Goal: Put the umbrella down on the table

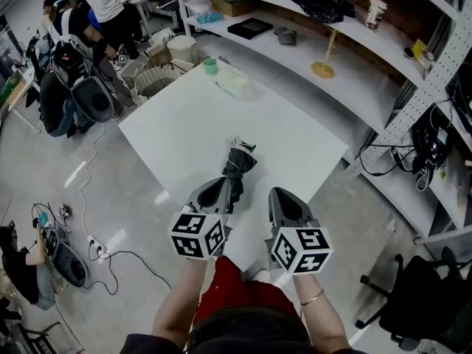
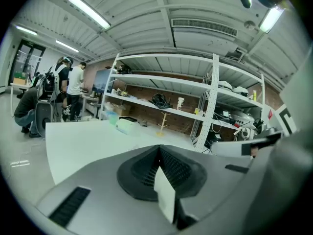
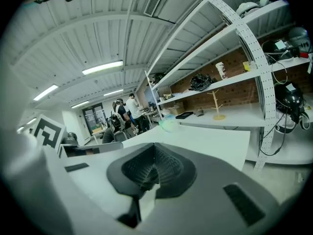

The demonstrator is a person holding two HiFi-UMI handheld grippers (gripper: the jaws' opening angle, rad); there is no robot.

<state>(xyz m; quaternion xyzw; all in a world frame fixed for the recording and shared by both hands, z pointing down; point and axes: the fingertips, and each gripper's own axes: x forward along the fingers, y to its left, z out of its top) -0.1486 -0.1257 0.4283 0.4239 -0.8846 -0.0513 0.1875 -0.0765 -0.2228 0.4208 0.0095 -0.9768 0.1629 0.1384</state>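
People: some persons stand and sit at the far left, well apart from the table.
Table: the white table stands in the middle; a green cup and a clear box are at its far end.
Left gripper: the left gripper is held over the near part of the table. In the left gripper view its fingers are pressed together and nothing is between them.
Umbrella: the dark folded umbrella lies on the table, close to the near edge, lengthwise away from the person. In the head view the tip of the left gripper covers its near end.
Right gripper: the right gripper is beside the left one, at the near edge of the table, apart from the umbrella. Its fingers are also pressed together, with nothing between.
Shelves: white shelves run along the right side.
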